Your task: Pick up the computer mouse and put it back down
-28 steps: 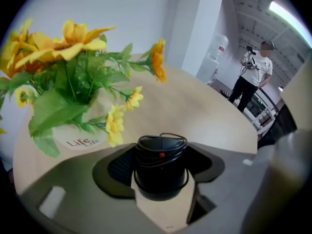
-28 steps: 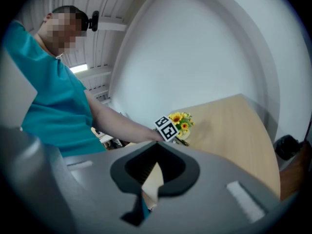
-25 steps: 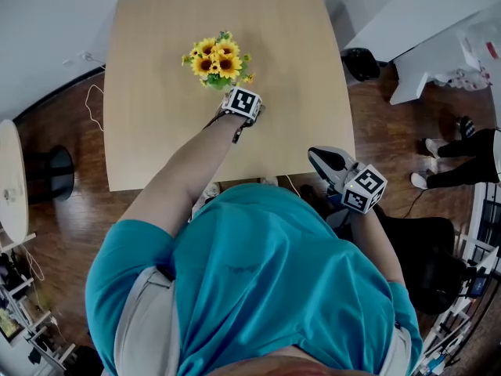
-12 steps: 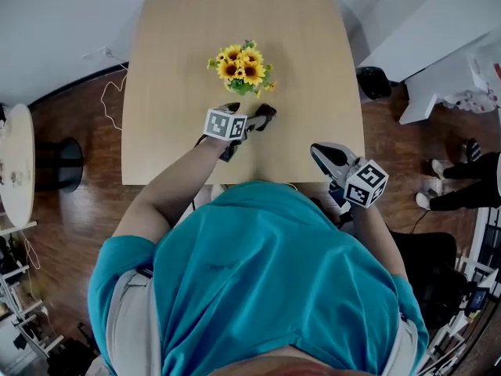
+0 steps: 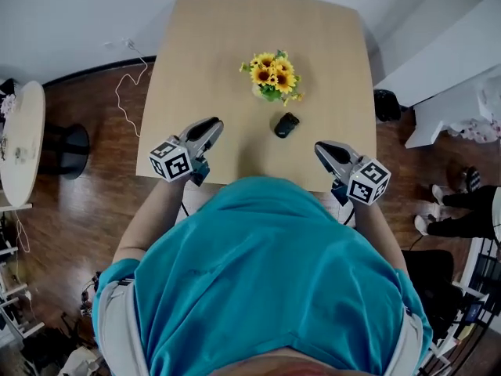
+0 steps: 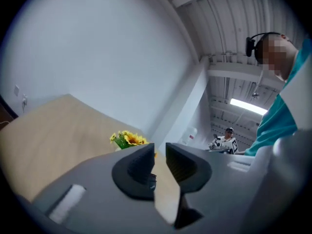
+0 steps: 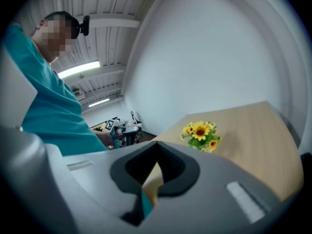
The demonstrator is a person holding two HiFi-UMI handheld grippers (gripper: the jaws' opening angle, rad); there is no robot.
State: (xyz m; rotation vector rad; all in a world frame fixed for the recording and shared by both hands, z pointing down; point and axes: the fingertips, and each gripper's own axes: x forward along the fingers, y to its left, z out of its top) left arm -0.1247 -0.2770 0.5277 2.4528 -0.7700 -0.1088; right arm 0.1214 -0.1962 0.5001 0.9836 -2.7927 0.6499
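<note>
Head view: the left gripper (image 5: 211, 124) has pulled back to the table's (image 5: 211, 45) near edge. Its jaws have just been closing and stand narrowly apart, empty. The computer mouse (image 5: 286, 124) lies released, so the task looks done.

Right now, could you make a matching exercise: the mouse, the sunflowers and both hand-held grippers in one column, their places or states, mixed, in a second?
1. computer mouse
2. sunflowers
3. left hand-held gripper
4. right hand-held gripper

A. jaws together, empty
B. yellow, in the middle of the table
C. black, lying on the table near the flowers
D. jaws a narrow gap apart, nothing between

Pairs: 1-C, 2-B, 3-D, 4-A. The left jaws have just been closing.
</note>
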